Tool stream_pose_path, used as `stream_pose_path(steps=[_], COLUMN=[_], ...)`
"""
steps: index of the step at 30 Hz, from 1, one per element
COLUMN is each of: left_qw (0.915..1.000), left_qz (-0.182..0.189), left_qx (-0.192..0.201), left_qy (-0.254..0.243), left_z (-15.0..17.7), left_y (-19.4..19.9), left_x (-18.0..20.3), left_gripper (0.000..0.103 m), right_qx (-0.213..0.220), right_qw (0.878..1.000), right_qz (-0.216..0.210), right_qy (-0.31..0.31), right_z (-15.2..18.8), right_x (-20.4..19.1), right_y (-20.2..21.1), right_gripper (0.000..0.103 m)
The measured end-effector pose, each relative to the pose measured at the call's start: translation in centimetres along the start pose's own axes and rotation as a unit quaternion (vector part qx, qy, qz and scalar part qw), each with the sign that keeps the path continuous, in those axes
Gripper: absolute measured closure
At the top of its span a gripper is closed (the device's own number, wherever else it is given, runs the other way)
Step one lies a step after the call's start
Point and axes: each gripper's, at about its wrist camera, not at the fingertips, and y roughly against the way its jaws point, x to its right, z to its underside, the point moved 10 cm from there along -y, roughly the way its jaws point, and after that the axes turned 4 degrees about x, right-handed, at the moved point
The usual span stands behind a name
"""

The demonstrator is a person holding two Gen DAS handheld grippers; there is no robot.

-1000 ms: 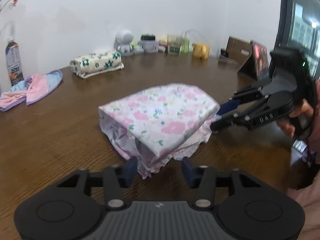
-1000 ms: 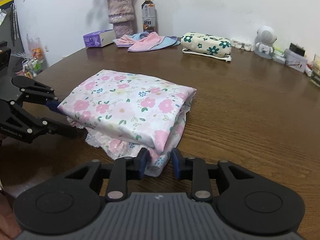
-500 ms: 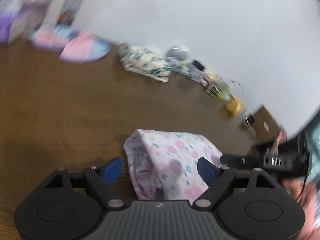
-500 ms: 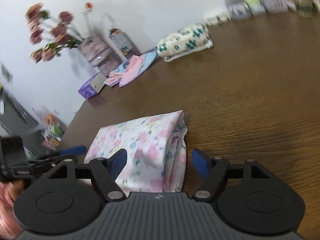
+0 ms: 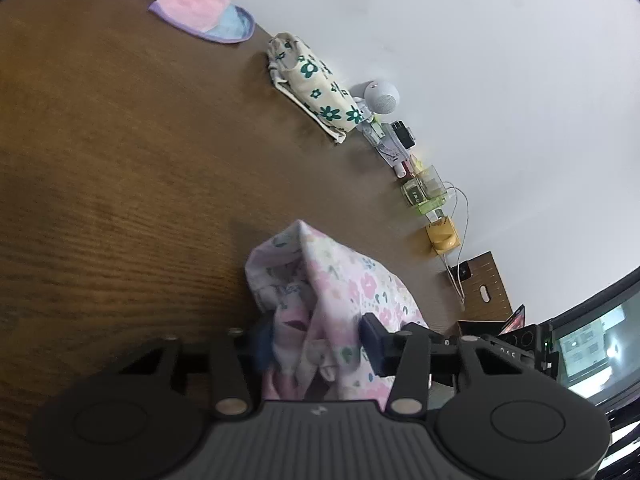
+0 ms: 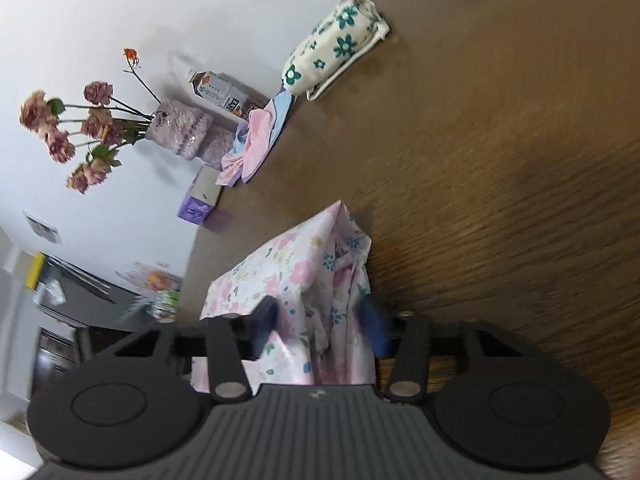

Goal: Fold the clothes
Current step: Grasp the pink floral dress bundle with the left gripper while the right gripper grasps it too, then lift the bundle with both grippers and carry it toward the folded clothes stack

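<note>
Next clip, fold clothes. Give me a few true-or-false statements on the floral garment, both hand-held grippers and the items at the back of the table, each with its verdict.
1. The pink floral garment sits between the fingers of the left hand-held gripper. True; its jaws are closing on the bunched fabric.
2. The right hand-held gripper has nothing between its fingers. False; the same floral garment is between them as the jaws close.
3. A rolled cream cloth with green flowers lies near the wall. True.
4. The vase of flowers has tipped over onto the table. False; it stands by the wall, and only the camera is rolled.
5. The table is bare white plastic. False; it is dark brown wood grain.
</note>
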Motion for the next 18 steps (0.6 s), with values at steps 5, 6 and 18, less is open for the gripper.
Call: stream_pose_path(steps=[5,6,18], left_qw=[1.0000,1.0000,0.9989], left_qz=[0.005,0.007,0.041], left_qx=[0.001,0.001,0.021], left_qy=[0.000,0.002,0.007], left_z=[0.0,0.1,-0.6], left_y=[-0.2,-0.3,0.3], left_x=[0.0,0.0,1.0], left_gripper=[0.069,0.070,0.084], right_qx=[-0.005,-0.004,0.025], right_qw=[1.000,1.000,0.999], right_qz=[-0.003,-0.004,-0.043], right_qy=[0.003,0.003,-0.006], right_z=[0.1,0.1,0.0], right_x=[-0.1,-0.1,-1.2], right_y=[-0.3,-0.3,0.4], right_gripper=[0.067,0.069,0.086])
